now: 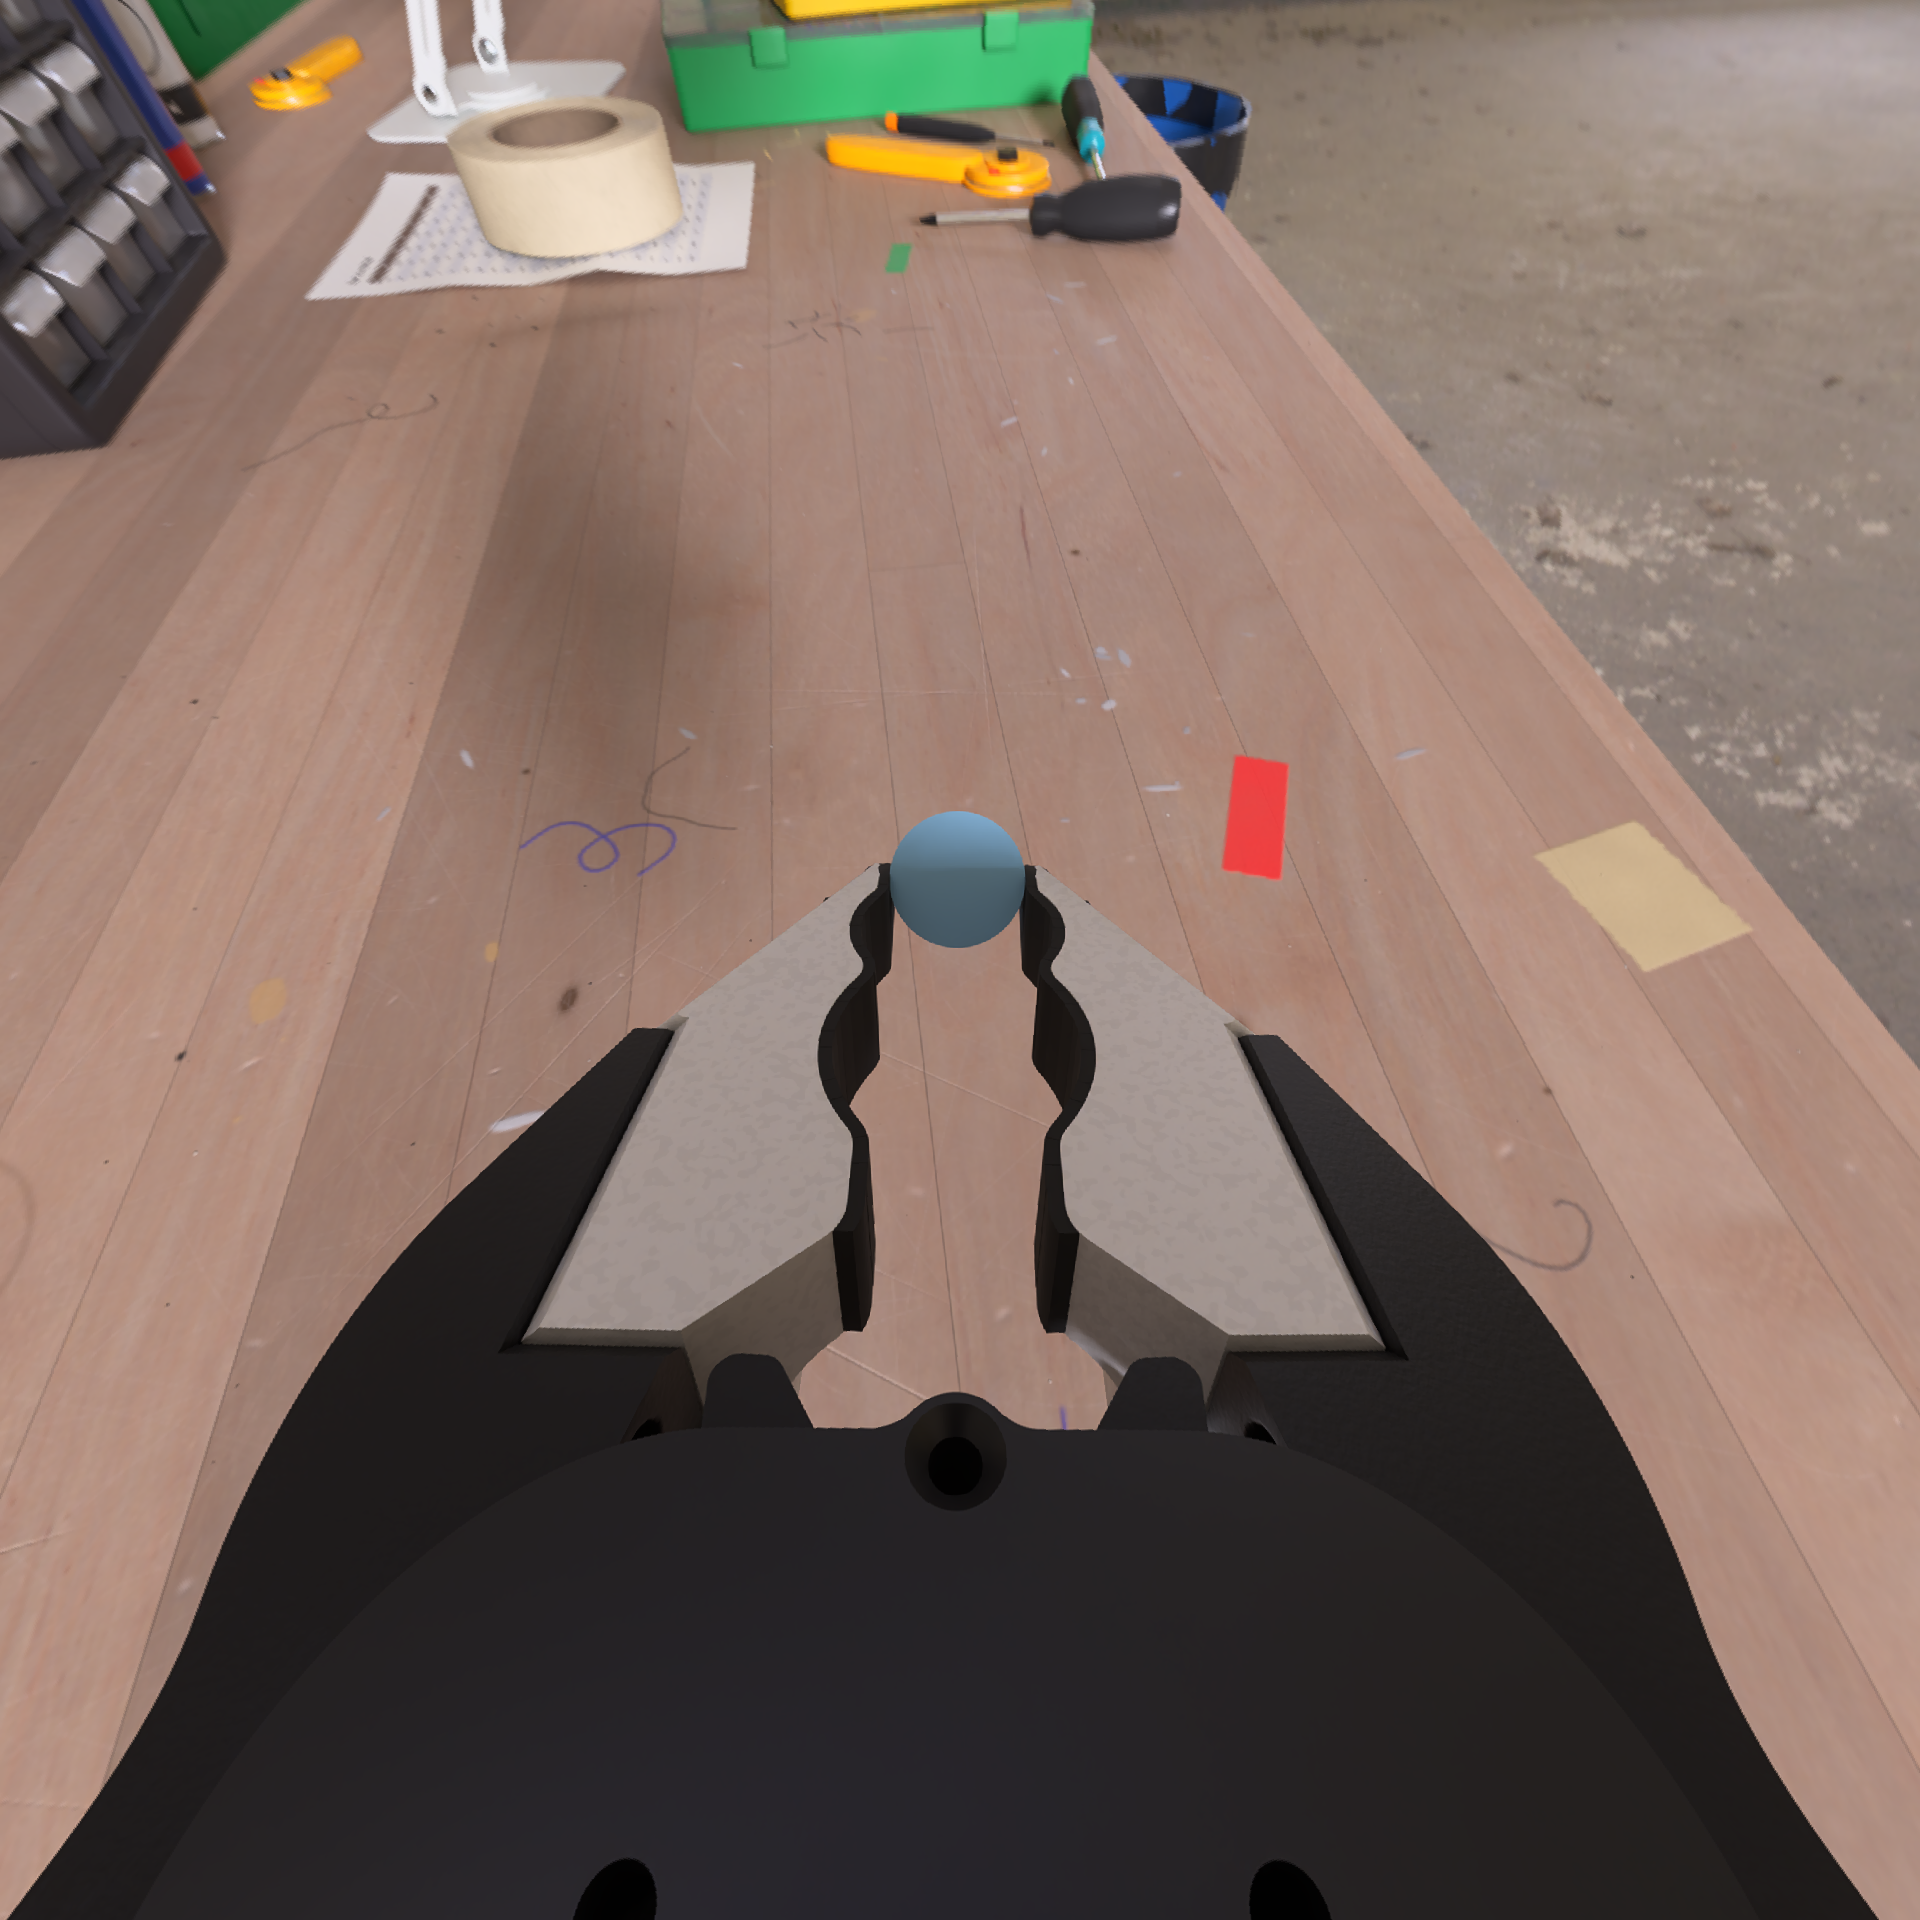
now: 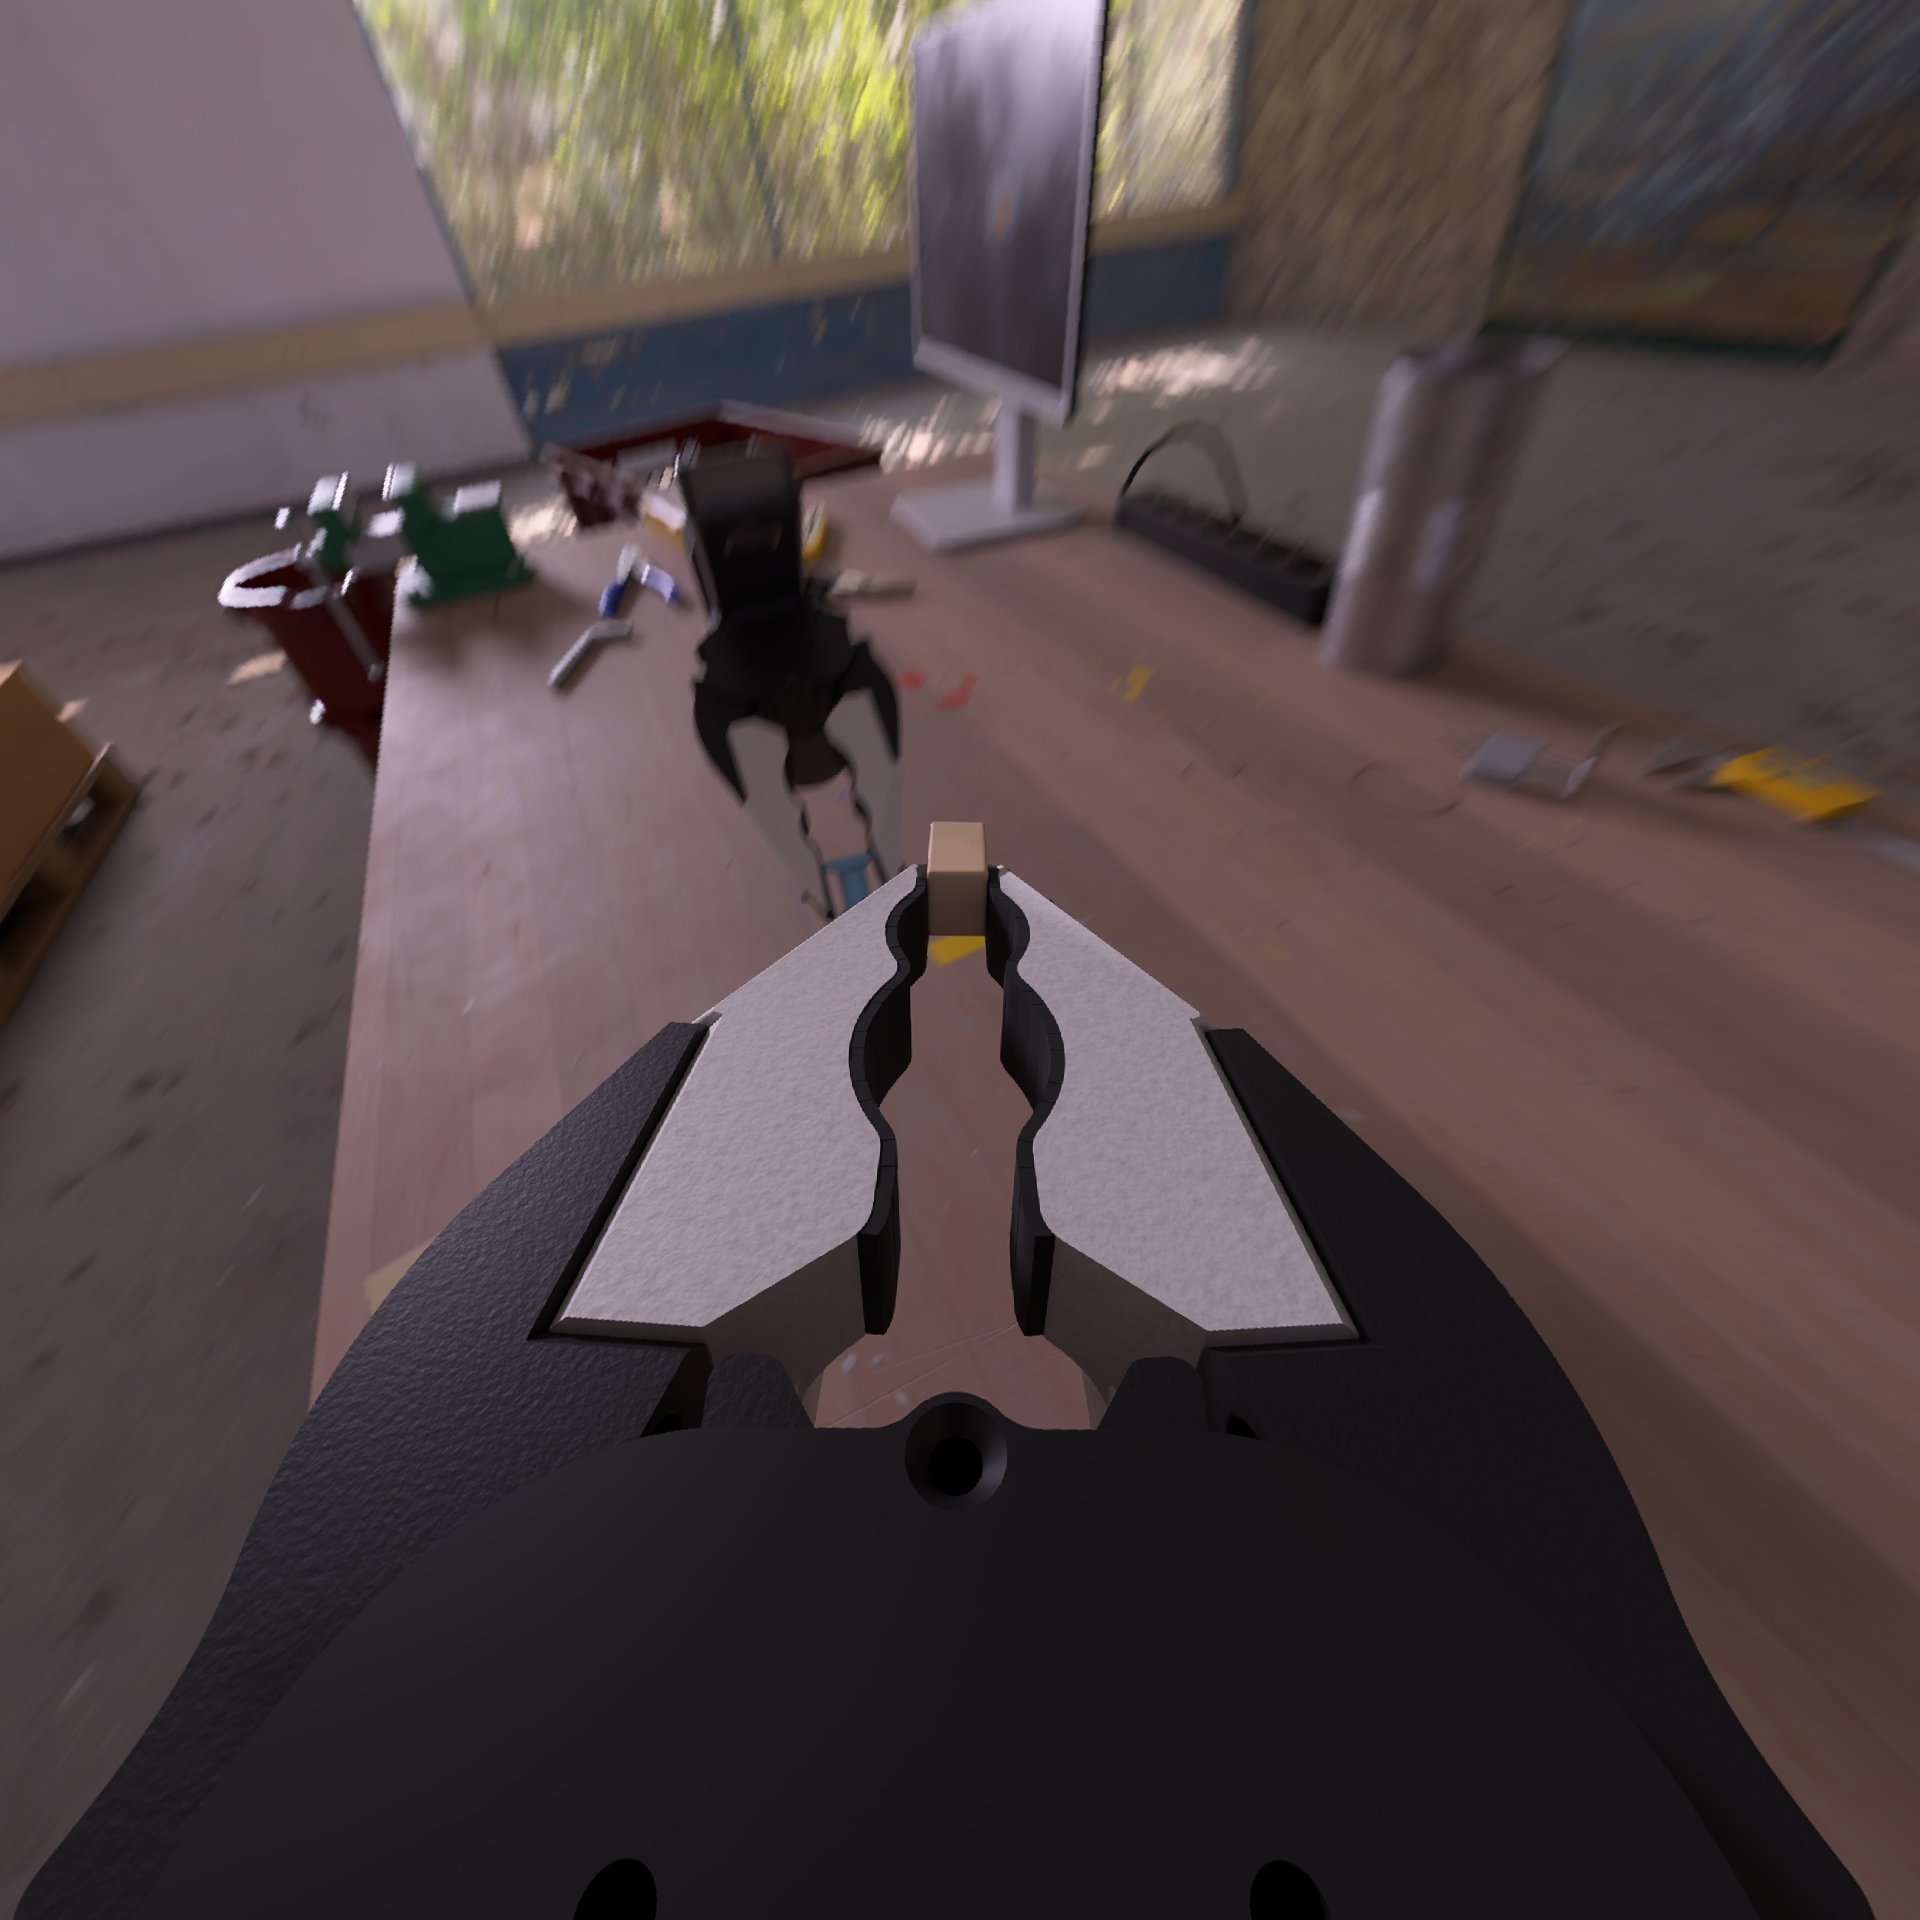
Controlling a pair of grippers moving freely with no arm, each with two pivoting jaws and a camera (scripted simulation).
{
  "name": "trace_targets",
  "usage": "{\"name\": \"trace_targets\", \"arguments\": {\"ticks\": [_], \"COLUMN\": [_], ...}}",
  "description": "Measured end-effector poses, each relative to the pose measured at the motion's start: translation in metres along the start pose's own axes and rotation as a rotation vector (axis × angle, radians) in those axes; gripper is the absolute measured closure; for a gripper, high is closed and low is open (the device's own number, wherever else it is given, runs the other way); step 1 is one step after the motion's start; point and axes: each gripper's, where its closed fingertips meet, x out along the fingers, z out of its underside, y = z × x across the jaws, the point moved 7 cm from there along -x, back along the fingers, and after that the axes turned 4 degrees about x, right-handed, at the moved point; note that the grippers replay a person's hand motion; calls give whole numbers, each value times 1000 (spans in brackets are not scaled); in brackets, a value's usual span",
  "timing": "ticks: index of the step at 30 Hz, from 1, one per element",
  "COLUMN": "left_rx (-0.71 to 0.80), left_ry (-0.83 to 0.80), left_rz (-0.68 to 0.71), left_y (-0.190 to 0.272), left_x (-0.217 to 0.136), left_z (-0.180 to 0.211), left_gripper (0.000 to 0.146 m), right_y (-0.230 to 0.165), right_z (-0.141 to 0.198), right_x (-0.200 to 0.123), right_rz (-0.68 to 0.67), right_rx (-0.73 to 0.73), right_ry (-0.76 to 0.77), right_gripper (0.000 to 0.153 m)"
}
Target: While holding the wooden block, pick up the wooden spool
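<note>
My left gripper (image 1: 957,883) is shut on a blue round spool (image 1: 957,878), gripped at its fingertips over the wooden workbench (image 1: 727,623). My right gripper (image 2: 956,899) is shut on a small tan wooden block (image 2: 956,868), which stands upright between its fingertips. In the right wrist view the left gripper (image 2: 774,665) hangs just beyond and to the left of the block, pointing down, with the blue spool (image 2: 847,878) between its tips. The two grippers are close together but apart.
Far along the bench lie a tape roll (image 1: 566,171), a green toolbox (image 1: 873,73), screwdrivers (image 1: 1101,208) and a drawer cabinet (image 1: 83,239). The bench edge (image 1: 1558,644) runs along the right. A monitor (image 2: 1003,208), a green vise (image 2: 457,540) and a grey cylinder (image 2: 1423,499) stand farther off.
</note>
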Motion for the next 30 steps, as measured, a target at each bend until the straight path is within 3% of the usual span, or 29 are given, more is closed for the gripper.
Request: {"name": "trace_targets", "arguments": {"ticks": [5, 8, 11, 15, 18, 24, 30], "left_rx": [-40, -68, -75, -49, -43, -58, -41], "left_ry": [84, 185, 262, 250, 216, 176, 153], "left_rz": [-27, -15, 13, 46, 78, 128, 117], "left_y": [-5, -7, -6, -2, 1, 7, 6], "left_x": [-12, -22, -29, -29, -25, -20, -19], "left_z": [-4, -10, -19, -26, -26, -19, -18], "left_gripper": [122, 122, 122, 122, 122, 122, 122], "right_y": [8, 8, 4, -6, -12, -21, -14], "right_z": [-24, -7, 19, 39, 44, 34, 36], "right_x": [-89, -106, -72, -1, 37, 54, 56], "right_rz": [248, 337, 237, 35, -37, -86, -100], "right_rx": [-17, -4, 59, 115, 69, -143, -55], "right_ry": [309, 222, 140, 96, 36, -102, -168], "right_gripper": [143, 143, 143, 143, 143, 143, 143]}}
